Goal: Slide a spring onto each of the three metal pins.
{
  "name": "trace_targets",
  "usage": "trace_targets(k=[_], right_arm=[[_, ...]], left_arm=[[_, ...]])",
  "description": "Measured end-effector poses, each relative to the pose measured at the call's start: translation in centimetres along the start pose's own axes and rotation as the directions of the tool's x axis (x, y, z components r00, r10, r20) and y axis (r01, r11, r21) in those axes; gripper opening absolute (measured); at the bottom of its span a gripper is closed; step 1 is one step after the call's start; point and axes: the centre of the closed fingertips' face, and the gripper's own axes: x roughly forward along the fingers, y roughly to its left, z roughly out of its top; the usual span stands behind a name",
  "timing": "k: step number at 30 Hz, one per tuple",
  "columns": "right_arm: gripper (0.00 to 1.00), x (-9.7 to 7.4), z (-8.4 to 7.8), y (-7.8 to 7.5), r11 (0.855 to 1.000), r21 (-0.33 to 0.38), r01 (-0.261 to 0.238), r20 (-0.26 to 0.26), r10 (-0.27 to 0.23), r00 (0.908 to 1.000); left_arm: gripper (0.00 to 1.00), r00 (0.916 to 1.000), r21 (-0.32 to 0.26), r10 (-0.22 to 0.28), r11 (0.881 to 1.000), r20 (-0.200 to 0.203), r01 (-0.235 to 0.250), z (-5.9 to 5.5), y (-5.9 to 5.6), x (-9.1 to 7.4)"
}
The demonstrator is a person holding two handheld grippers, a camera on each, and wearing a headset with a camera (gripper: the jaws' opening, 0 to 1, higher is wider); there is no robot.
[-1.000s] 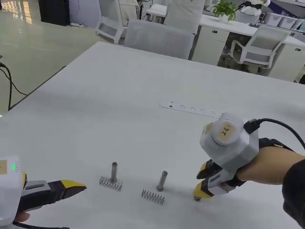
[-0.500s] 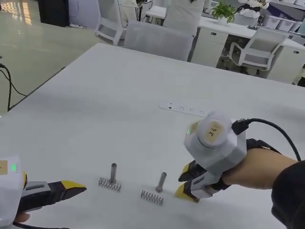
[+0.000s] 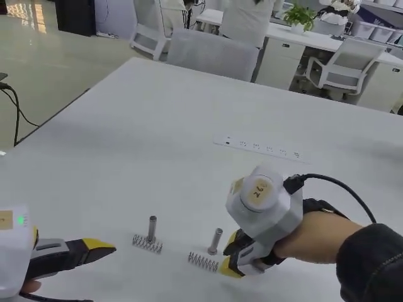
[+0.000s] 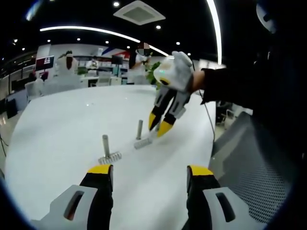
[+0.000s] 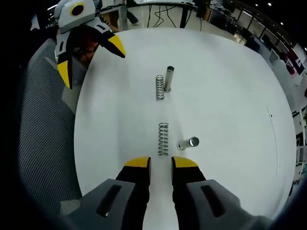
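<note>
- Broad white table point(image 3: 189, 113), carrying every part below.
- Right gripper point(image 3: 228, 257), held in a hand at the near right of the head view, tips lowered to the table top just beside the nearer pin. Jaws drawn to a narrow gap in its own view point(image 5: 161, 165), with nothing between them and the nearer spring's end just ahead of that gap. Hard to tell whether the tips touch the spring.
- Left gripper point(image 3: 94, 246), at the near left edge of the head view, well apart from the pins. Jaws spread wide in its own view point(image 4: 150, 171), gripping nothing and pointing towards the pins and springs.
- White power strip point(image 3: 261, 148), lying flat farther back on the table.
- Nearer pin point(image 3: 216, 240), a short metal post standing upright and bare, just left of the right gripper's tips.
- Farther pin point(image 3: 152, 226), also upright and bare, standing to the left of the first.
- Nearer spring point(image 3: 203, 261), lying on its side on the table at the foot of the nearer pin.
- Farther spring point(image 3: 147, 243), lying on its side close against the base of the farther pin.
</note>
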Motion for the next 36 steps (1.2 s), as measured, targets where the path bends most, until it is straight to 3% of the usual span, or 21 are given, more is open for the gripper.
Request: trace_targets(k=[17, 36], right_arm=[[0.11, 2.4, -0.1, -0.1, 1.000, 0.002, -0.013, -0.025, 0.013, 0.9996], [0.08, 2.8, -0.1, 0.1, 1.000, -0.005, -0.027, -0.048, 0.027, 0.9985]], left_arm=[[0.56, 1.0000, -0.002, -0.002, 1.000, -0.004, 0.002, -0.1, 0.1, 0.0], [0.56, 0.9999, -0.002, -0.007, 1.000, -0.008, 0.007, -0.2, 0.0, 0.0]])
